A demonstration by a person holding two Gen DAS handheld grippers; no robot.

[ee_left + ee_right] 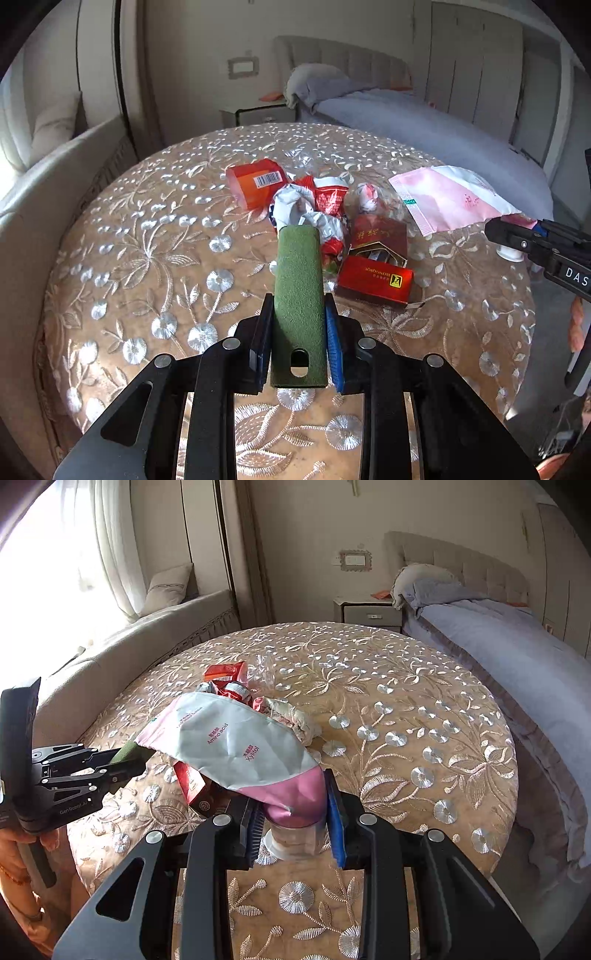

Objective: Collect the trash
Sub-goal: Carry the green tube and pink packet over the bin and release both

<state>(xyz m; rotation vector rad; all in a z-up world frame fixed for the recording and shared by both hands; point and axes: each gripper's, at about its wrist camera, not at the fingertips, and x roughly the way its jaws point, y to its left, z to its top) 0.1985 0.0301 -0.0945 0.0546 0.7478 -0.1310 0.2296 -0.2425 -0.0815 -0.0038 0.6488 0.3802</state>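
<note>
The left gripper (298, 325) is clamped on a green flat bar (298, 280) that reaches into the trash pile (317, 218) at mid-tabletop — crumpled wrappers, an orange packet (255, 182), an open red carton (376, 266); the right gripper (295, 812) pinches the pink end of a pink-and-white pouch (236, 742) above that pile; the embroidered tabletop (424, 716) lies bare toward the bed (517, 646) — its round edge near.

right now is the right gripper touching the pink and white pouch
Touching. The right wrist view shows the right gripper with both fingers pressed against the pink end of the pink and white pouch.
</note>
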